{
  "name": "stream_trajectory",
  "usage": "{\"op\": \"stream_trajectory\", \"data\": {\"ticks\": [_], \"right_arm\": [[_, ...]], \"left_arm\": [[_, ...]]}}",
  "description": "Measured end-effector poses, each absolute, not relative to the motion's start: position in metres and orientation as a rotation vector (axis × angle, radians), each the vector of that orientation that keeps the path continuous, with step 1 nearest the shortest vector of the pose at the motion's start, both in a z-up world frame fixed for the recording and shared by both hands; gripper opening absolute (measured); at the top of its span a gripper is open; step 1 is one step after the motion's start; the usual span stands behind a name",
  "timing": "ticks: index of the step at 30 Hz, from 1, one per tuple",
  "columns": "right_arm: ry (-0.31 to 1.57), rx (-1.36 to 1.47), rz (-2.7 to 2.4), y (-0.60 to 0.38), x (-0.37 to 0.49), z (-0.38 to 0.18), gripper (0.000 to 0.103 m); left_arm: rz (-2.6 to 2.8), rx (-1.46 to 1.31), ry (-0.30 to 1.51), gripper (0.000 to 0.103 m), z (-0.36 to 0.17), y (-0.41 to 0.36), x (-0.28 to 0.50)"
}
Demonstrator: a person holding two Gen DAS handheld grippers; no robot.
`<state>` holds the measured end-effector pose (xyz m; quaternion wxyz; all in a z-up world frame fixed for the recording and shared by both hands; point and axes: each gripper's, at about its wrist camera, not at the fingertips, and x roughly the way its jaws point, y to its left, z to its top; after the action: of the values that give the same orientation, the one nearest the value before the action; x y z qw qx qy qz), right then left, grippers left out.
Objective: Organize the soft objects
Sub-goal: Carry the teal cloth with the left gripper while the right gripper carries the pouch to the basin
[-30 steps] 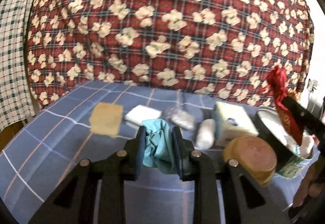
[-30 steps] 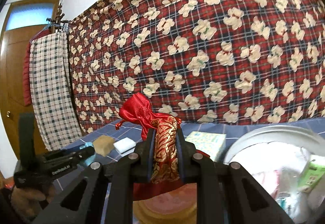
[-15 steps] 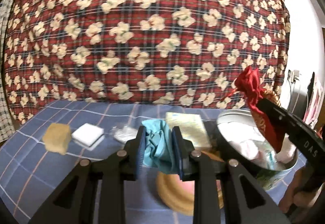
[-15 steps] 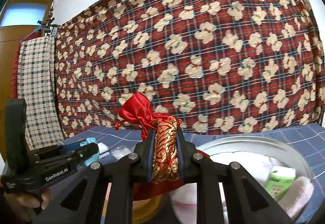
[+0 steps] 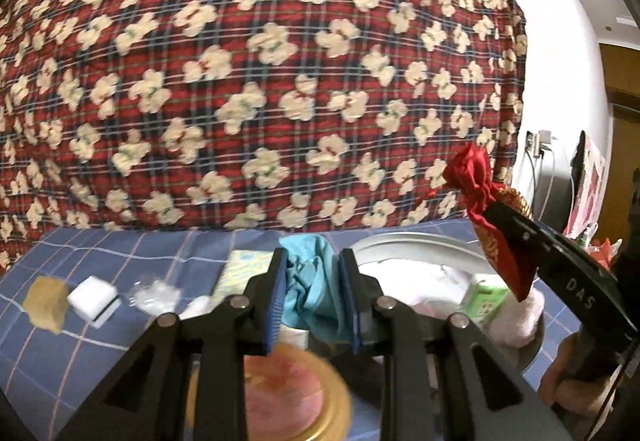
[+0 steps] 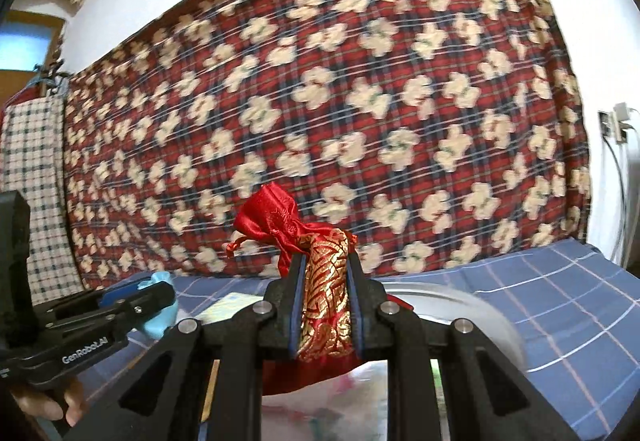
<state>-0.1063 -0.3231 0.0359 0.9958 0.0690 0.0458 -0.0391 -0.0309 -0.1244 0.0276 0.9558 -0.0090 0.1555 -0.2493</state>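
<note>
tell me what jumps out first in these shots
The red plaid blanket with cream flowers fills the whole background behind the blue checked bed. Up front, the left gripper is shut on a teal cloth, and the right gripper is shut on a red and gold pouch. Both are near a round metal tin with soft items inside.

A crumpled turquoise cloth (image 5: 312, 289) is pinched between two black fingers, above the blue checked surface. A red and gold brocade drawstring pouch (image 6: 320, 281) is pinched upright in the same way, its gathered red satin top standing above the fingers. Both are held over the near rim of a round metal tin (image 5: 424, 241), in which white soft items and a green packet (image 5: 484, 299) are lying.
</note>
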Motion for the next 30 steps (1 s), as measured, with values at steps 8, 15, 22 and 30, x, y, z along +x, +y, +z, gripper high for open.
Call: {"op": "stream_trajectory", "data": {"ticks": [8, 15, 22, 30], "right_arm": [[0.104, 0.17, -0.201, -0.379, -0.111, 0.035, 0.021], [0.157, 0.196, -0.241, -0.414, -0.101, 0.029, 0.021], [0.214, 0.196, -0.245, -0.422, -0.091, 0.022, 0.021], [0.278, 0.186, -0.225, -0.417, -0.08, 0.016, 0.021]], "left_arm": [[-0.572, -0.014, 0.328, 0.024, 0.033, -0.17, -0.024], [-0.607, 0.023, 0.363, 0.024, 0.027, -0.214, -0.015], [-0.61, 0.055, 0.412, 0.024, 0.021, -0.253, -0.007], [-0.576, 0.111, 0.471, 0.024, 0.01, -0.274, 0.002]]}}
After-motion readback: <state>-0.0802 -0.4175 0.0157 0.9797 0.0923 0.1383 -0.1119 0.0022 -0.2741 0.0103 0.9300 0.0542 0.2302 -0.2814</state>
